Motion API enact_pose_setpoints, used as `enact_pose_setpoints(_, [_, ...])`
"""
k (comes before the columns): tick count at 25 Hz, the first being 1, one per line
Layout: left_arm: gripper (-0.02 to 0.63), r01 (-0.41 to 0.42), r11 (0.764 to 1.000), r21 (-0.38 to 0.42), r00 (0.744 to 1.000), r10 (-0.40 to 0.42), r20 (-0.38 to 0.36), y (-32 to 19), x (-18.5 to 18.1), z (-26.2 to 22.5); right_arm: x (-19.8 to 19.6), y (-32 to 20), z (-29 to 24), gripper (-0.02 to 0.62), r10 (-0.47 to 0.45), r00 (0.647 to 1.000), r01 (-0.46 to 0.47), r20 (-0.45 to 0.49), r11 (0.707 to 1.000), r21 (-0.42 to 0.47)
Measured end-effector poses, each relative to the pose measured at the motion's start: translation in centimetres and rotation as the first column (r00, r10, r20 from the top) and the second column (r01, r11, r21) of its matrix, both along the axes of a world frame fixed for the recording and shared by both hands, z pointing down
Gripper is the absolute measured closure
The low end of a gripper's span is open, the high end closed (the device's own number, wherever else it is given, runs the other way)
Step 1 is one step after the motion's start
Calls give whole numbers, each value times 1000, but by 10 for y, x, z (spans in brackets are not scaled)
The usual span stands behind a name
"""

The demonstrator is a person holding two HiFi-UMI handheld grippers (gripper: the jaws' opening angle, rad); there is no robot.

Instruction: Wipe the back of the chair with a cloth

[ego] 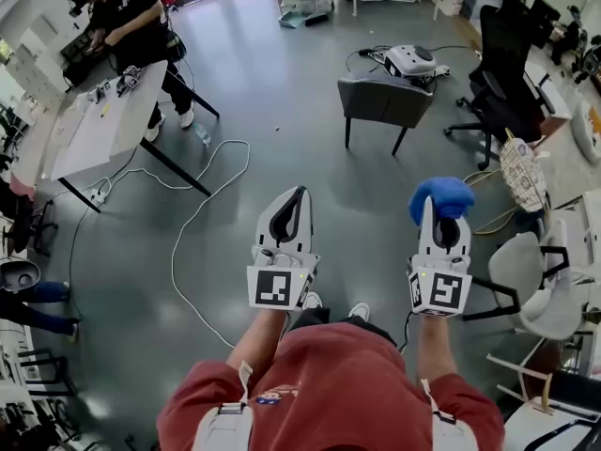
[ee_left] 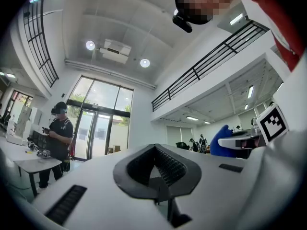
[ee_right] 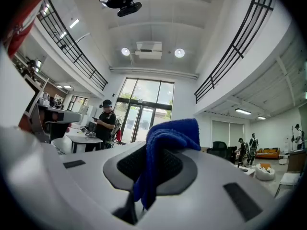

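Note:
My right gripper (ego: 442, 216) is shut on a blue cloth (ego: 441, 196), which bunches over its tips; in the right gripper view the cloth (ee_right: 169, 137) hangs folded from between the jaws of the right gripper (ee_right: 146, 153). My left gripper (ego: 300, 195) is held level beside it, shut and holding nothing; the left gripper (ee_left: 155, 148) shows its ribbed pads pressed together. A grey armchair (ego: 382, 99) stands on the floor ahead, its back towards me, well beyond both grippers. The blue cloth (ee_left: 221, 140) also shows at the right of the left gripper view.
A black office chair (ego: 501, 69) stands at the far right and a white chair (ego: 542, 285) close on my right. A white device (ego: 411, 61) lies behind the armchair. A white cable (ego: 200, 207) loops over the floor at left. A person works at a table (ego: 105, 125) far left.

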State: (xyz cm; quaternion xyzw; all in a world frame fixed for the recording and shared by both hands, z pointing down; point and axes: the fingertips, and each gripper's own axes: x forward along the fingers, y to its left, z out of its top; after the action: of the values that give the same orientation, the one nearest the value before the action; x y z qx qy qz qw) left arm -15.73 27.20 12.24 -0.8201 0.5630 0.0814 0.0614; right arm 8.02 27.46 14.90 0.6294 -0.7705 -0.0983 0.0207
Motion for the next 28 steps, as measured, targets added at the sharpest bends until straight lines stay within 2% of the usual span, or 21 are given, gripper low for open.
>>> enact_pose_setpoints(9, [592,6,1000,-1,1000,-6,-7,-13,-57,6,-58,-16,2,534,-16,997,15,72,1000,18])
enact_pose_setpoints(16, [592,-10,1000,-4,1000,10,-15,-22,-91,13,-92,-23,8,534,6,1000,-6,28,1000,8])
enact_pose_setpoints(19, [592,-20,999,-26,1000,20,-5,-28,-96,21,-95,-25,11,534,16,1000,-16,17,1000,3])
enact_pose_setpoints(23, [592,-23,1000,-12,999,22,-33,-40,-96,18,-91,-33,16,534,33,999,-33,30,999,-3])
enact_pose_setpoints(28, [592,-38,999,-20,999,37,-33,-62,-85,26,-81,-52,23,534,41,999,-41,17,999,-8])
